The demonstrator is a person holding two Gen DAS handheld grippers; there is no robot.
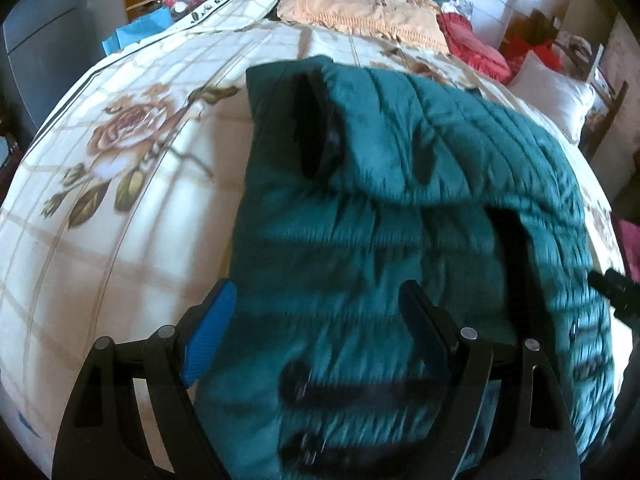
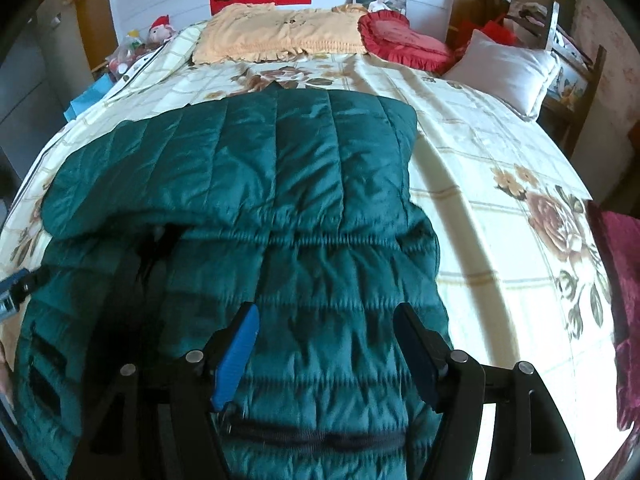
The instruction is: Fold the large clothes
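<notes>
The left gripper (image 1: 316, 300) and right gripper (image 2: 326, 320) are held with fingers spread wide, nothing clasped. Directly beneath and ahead of both, the green quilted jacket (image 2: 280, 184) is spread on the floral bedspread (image 2: 500, 200).

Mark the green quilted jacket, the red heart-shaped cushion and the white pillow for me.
green quilted jacket (image 2: 304, 280), right wrist view, on the quilted panel below the gathered seam.
red heart-shaped cushion (image 2: 404, 42), right wrist view, on its middle.
white pillow (image 2: 504, 72), right wrist view, on its front face.
</notes>
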